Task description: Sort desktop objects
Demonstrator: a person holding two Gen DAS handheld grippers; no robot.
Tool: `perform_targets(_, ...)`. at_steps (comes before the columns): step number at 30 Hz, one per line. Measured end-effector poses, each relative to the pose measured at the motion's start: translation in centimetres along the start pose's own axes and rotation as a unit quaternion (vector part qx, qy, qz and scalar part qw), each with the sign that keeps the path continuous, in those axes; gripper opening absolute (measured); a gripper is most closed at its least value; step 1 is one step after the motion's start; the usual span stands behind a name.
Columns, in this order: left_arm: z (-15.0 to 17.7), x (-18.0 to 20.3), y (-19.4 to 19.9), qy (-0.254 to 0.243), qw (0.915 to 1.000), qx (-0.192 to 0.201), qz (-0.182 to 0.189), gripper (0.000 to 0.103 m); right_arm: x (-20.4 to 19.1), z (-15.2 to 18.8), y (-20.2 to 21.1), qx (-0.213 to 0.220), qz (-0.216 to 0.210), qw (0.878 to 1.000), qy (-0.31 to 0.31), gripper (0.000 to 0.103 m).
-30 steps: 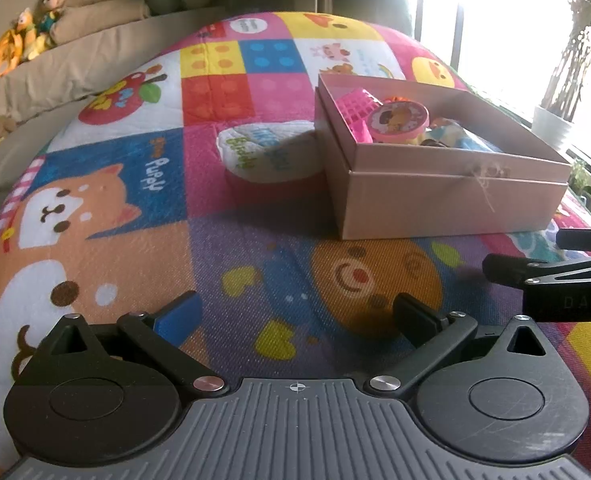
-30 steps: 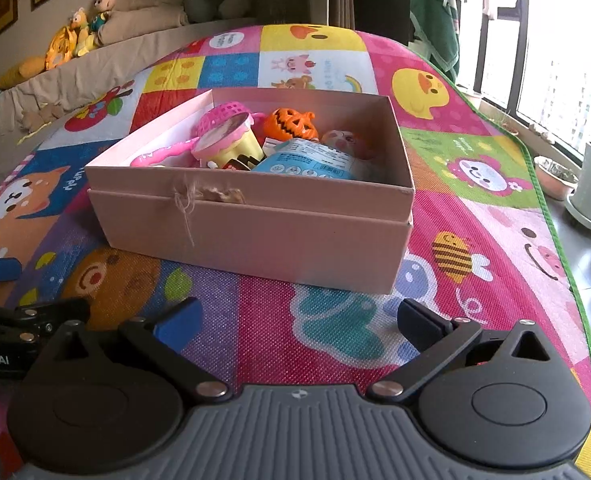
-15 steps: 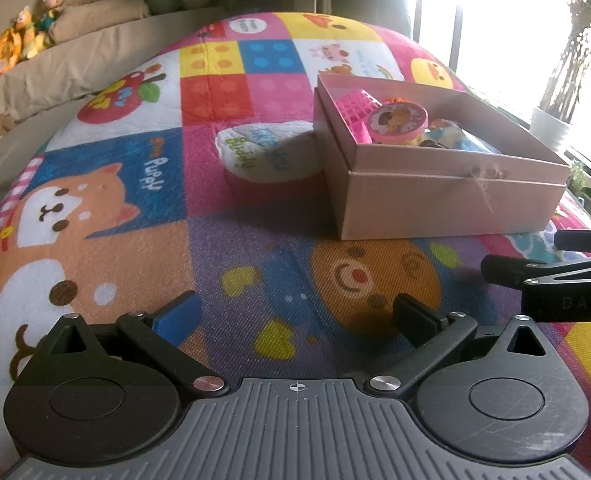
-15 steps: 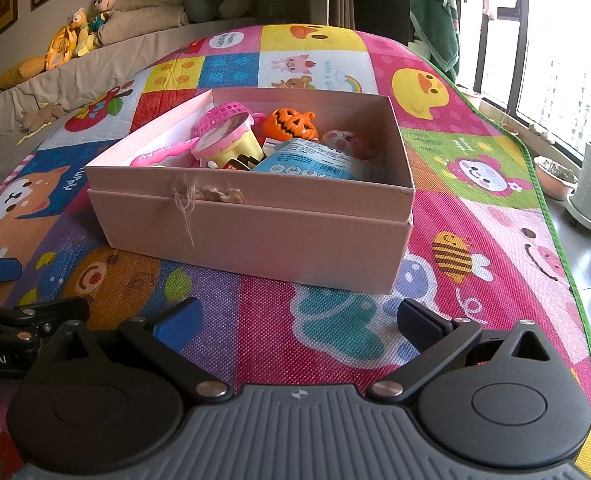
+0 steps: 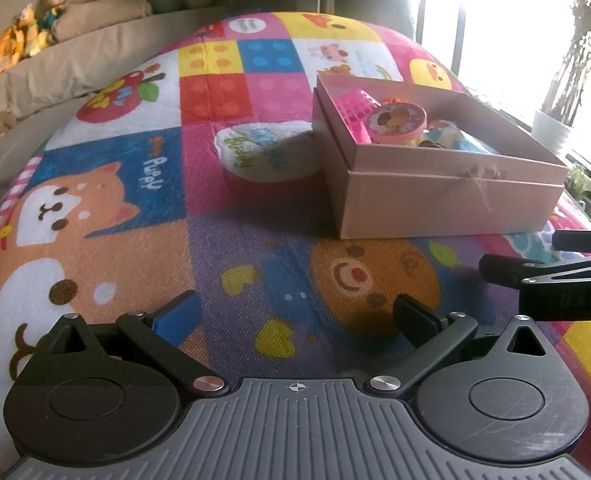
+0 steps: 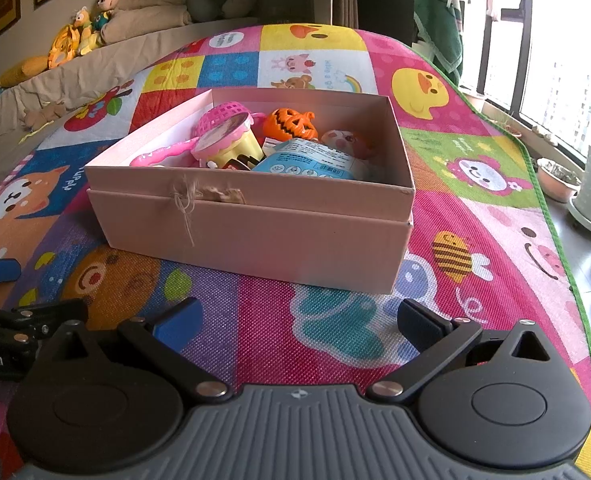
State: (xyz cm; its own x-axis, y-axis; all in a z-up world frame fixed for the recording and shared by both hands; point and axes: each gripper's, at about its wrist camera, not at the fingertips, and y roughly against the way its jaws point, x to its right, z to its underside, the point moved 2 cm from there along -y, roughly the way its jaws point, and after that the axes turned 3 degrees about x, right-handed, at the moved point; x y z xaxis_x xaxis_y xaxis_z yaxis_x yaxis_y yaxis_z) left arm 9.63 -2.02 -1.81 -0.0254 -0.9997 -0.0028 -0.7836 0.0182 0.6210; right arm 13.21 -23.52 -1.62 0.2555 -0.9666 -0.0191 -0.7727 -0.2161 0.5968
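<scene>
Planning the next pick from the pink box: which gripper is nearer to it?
Right. The right gripper faces the pink box head-on, just short of its front wall. The left gripper sits further back and off toward the box's left corner. Both have open, empty jaws.

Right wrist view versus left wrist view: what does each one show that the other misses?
Only the right wrist view shows the orange plastic pumpkin, the blue printed packet lying in the box, and the bee picture on the mat. Only the left wrist view shows the mat's orange puppy picture whole. Both share the pink cardboard box with its string tie, the pink-lidded yellow cup inside, the colourful patchwork play mat, and an open, empty tool in front: the right tool and the left tool.
</scene>
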Motion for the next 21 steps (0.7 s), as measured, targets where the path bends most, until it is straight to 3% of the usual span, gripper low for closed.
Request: perform_targets(21, -0.05, -0.14, -0.19, -0.002, 1.0000, 0.000, -0.002, 0.103, -0.15, 0.14, 0.08, 0.000, 0.000, 1.000, 0.000, 0.103)
